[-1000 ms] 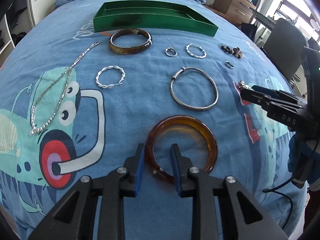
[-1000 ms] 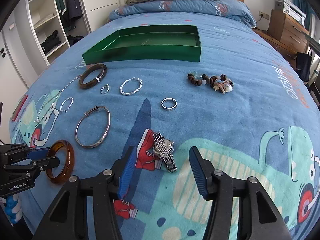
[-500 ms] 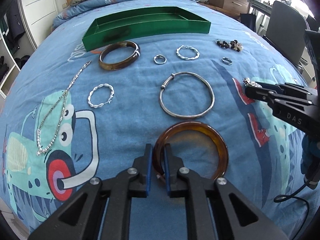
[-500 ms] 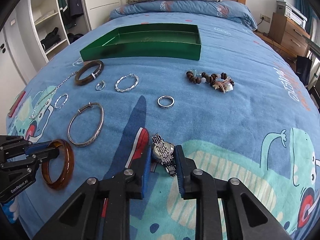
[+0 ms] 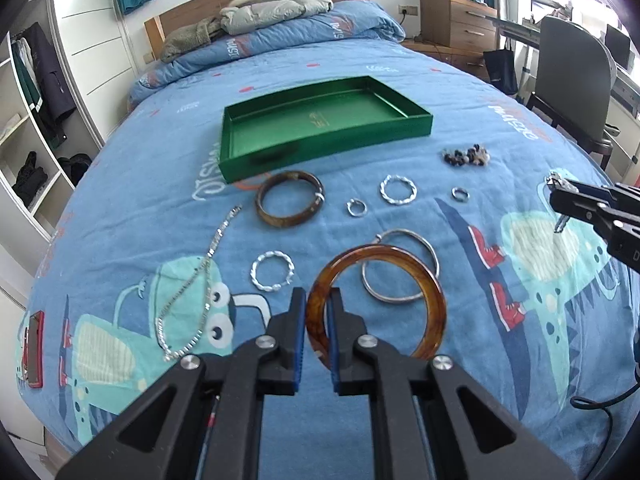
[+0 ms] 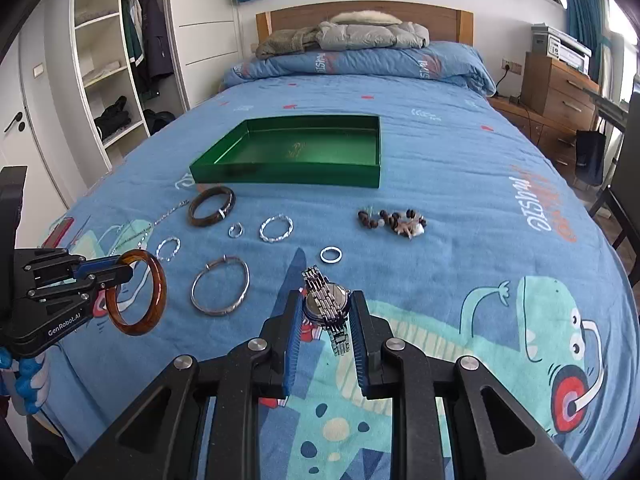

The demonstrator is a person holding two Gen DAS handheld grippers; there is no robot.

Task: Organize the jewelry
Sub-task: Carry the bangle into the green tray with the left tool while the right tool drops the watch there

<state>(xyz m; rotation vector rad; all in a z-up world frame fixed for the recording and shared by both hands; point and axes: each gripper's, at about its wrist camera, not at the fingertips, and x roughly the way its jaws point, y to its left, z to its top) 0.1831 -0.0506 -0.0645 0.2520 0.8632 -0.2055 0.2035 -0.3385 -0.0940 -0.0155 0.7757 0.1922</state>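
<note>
My left gripper [image 5: 317,300] is shut on the rim of an amber bangle [image 5: 432,292], held above the blue bedspread; the right wrist view shows the amber bangle [image 6: 158,280] hanging from that left gripper [image 6: 127,274]. My right gripper [image 6: 325,300] is shut on a silver metal watch [image 6: 326,304], lifted off the bed, its band dangling. An empty green tray [image 5: 320,152] lies farther up the bed. A silver bangle [image 5: 400,300], a dark brown bangle [image 5: 290,204], twisted silver hoops [image 5: 398,189], small rings [image 5: 356,207], a silver chain [image 5: 196,276] and a bead bracelet [image 5: 466,157] lie on the cover.
A folded jacket [image 6: 344,36] and rolled duvet sit at the headboard. An open wardrobe [image 6: 112,80] stands left, a wooden dresser [image 6: 560,92] and a chair [image 5: 572,92] right. A red object [image 5: 34,344] lies at the bed's left edge.
Both grippers closed, the left on the amber bangle, the right on the watch, then rose off the bed carrying them. The views tilted up toward the headboard.
</note>
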